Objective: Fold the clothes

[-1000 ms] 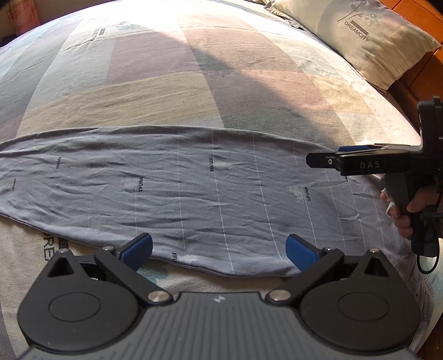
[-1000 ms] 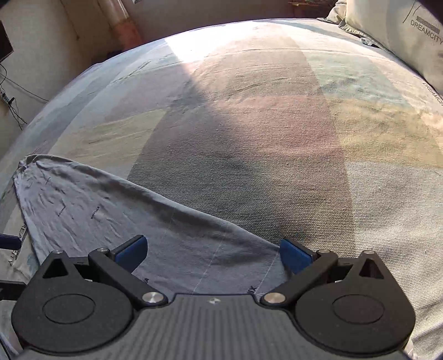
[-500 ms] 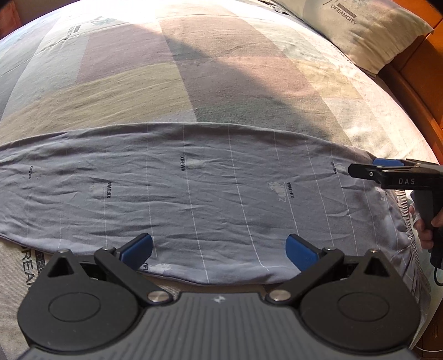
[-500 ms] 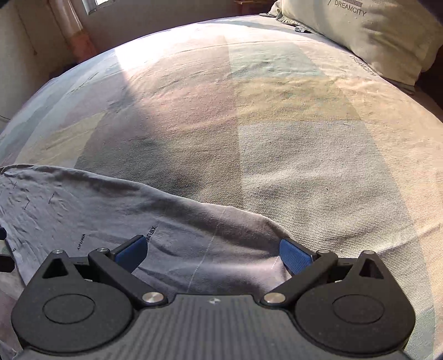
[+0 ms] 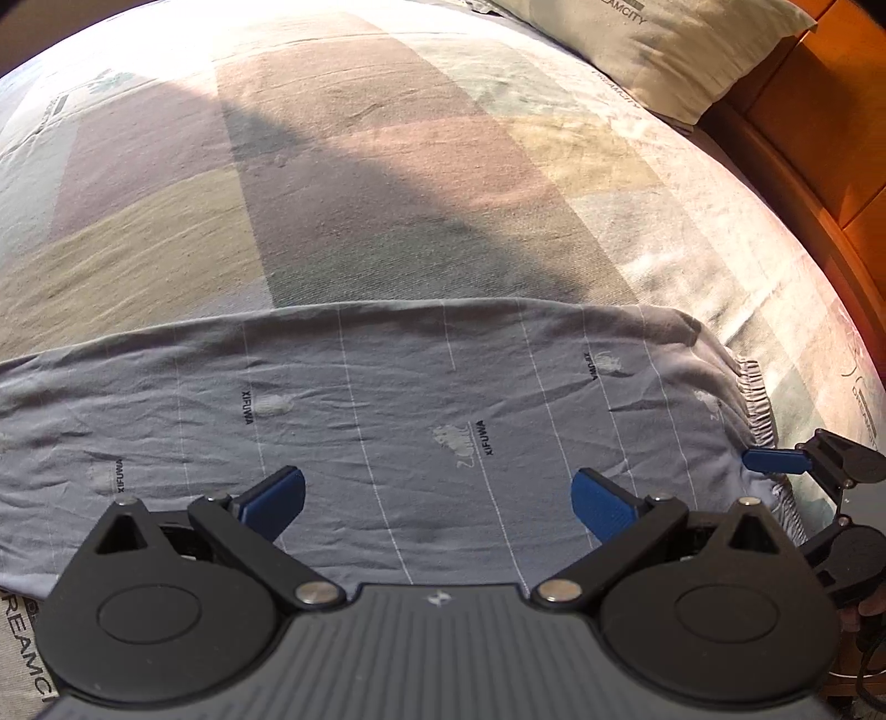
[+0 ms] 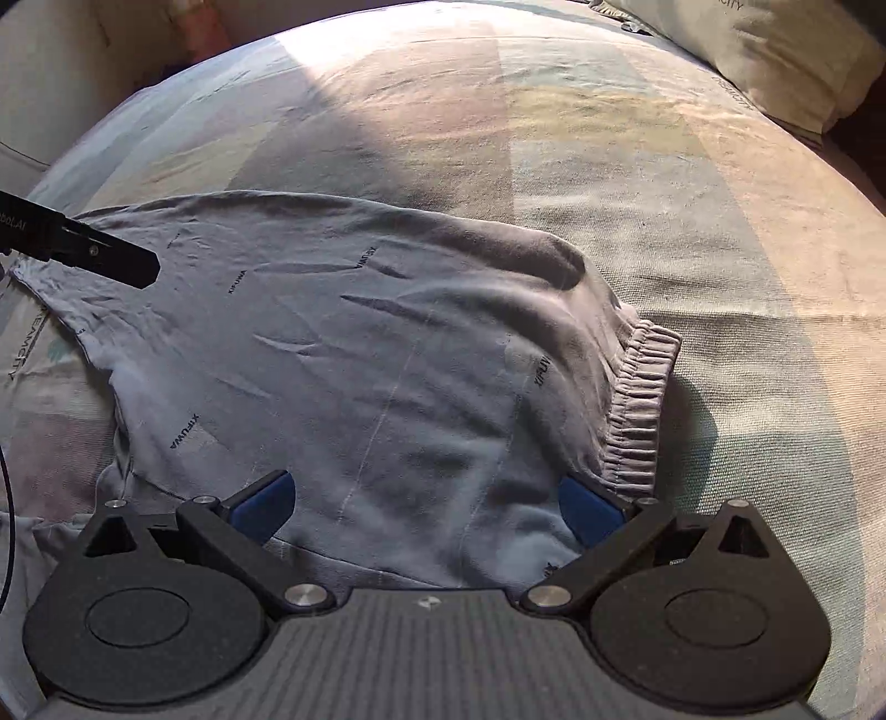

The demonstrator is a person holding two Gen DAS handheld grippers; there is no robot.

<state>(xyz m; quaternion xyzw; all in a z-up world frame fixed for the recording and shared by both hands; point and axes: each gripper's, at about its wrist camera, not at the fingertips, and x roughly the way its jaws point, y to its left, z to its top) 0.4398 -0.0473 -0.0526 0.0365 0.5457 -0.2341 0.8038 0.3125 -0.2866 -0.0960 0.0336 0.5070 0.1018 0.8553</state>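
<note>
Grey trousers [image 5: 387, 399] with thin white stripes and XIFUWA prints lie flat across the bed. Their gathered elastic waistband [image 5: 756, 399] is at the right end. My left gripper [image 5: 437, 498] is open low over the near edge of the cloth, with nothing pinched. My right gripper [image 6: 423, 504] is open at the waist end, with the trousers [image 6: 360, 360] spreading between its fingers and the waistband [image 6: 637, 410] beside the right pad. One of its blue pads [image 5: 772, 461] shows by the waistband in the left wrist view. A black finger of the left gripper [image 6: 99, 257] hangs over the far leg.
A patchwork bedsheet [image 5: 332, 194] covers the bed beyond the trousers. A beige pillow [image 5: 664, 44] lies at the head, seen too as the pillow [image 6: 775, 50]. The orange wooden bed frame [image 5: 803, 166] runs along the right side. A thin cable [image 6: 5, 526] hangs at the left.
My left gripper has moved right along the trousers toward the waist. My right gripper has dropped low and turned to face along the garment at the waistband. Both stay open.
</note>
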